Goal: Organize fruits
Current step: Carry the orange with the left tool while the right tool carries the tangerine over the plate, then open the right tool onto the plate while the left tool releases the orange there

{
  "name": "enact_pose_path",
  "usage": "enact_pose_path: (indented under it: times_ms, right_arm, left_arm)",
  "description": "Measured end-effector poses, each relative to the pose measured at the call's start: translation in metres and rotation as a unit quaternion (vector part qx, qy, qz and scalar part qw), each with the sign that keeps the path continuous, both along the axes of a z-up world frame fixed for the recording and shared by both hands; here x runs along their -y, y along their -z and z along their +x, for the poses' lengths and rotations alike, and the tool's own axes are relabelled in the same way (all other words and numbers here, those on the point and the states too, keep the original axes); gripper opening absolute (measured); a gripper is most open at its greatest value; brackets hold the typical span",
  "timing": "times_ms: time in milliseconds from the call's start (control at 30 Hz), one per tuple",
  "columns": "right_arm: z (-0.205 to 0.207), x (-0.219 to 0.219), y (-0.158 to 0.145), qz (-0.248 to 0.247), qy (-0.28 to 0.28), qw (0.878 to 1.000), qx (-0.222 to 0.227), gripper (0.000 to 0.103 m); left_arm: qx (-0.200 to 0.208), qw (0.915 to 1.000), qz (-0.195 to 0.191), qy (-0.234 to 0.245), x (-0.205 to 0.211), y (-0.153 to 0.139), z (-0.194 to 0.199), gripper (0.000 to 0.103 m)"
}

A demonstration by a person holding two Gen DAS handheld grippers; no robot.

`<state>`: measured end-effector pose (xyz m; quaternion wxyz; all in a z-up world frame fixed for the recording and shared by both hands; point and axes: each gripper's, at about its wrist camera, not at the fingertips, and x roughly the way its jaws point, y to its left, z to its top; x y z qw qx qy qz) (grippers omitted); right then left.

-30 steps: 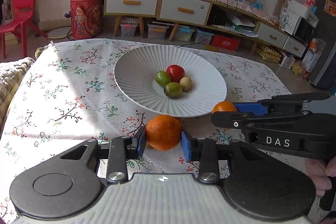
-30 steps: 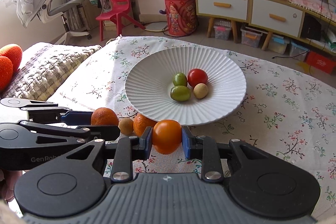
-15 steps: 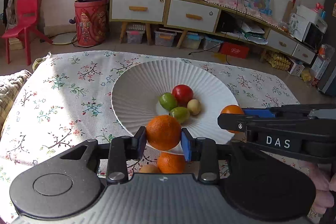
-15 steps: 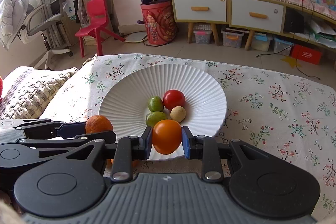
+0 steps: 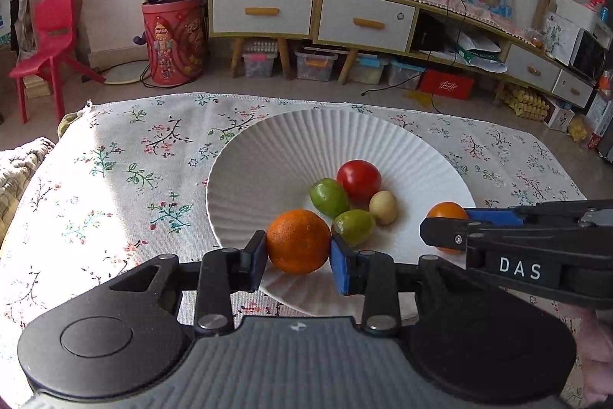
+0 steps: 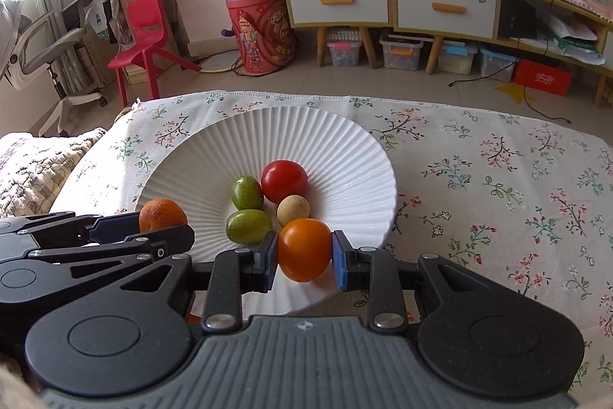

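The left gripper (image 5: 298, 255) is clamped on a rough-skinned orange (image 5: 298, 241), pads pressing its two sides, and the right gripper (image 6: 304, 259) is likewise clamped on a smoother orange fruit (image 6: 304, 249). Both fruits hang over the near edge of the white ribbed plate (image 5: 306, 140), just short of the little heap already lying in its middle: a red tomato (image 5: 359, 178), two green fruits (image 5: 328, 196) and a small pale one (image 5: 382, 206). The plate stands on the flowered tablecloth (image 5: 115, 160), toward its far edge. The step in hand looks like setting both fruits down in the plate, and to do it well each should be lowered until it touches the ribbed surface before the pads part, since round fruit let go from above would likely roll down the slope and knock the heap. Placing them one at a time, on the bare sides of the heap, would keep the two grippers from crowding each other.
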<state>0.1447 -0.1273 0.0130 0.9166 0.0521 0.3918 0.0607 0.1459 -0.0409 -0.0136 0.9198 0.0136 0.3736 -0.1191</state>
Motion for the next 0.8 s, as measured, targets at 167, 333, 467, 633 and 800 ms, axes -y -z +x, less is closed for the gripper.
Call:
enact_pose_path:
  times_ms: [167,333,467,633,800]
  right_arm:
    - [-0.001,-0.001,0.000,-0.003,-0.001,1.000,0.000,0.027]
    - [-0.001,0.000,0.000,-0.003,-0.002,1.000,0.000,0.029]
    - [-0.003,0.001,-0.004,0.003,0.001,1.000,0.003,0.030]
    - [-0.007,0.006,-0.009,0.010,0.005,1.000,0.009,0.043]
    - [-0.013,0.007,-0.014,0.011,0.008,1.000,0.012,0.049]
  left_arm:
    - [0.001,1.0000,0.005,0.005,0.002,0.000,0.001,0.018]
    - [0.003,0.9999,0.007,0.007,0.002,0.000,0.000,0.018]
    - [0.008,1.0000,0.002,0.005,0.000,-0.003,-0.004,0.025]
    - [0.022,0.9997,0.000,0.012,-0.002,-0.012,-0.015,0.041]
    - [0.029,0.9994,-0.002,0.017,-0.005,-0.019,-0.026,0.051]
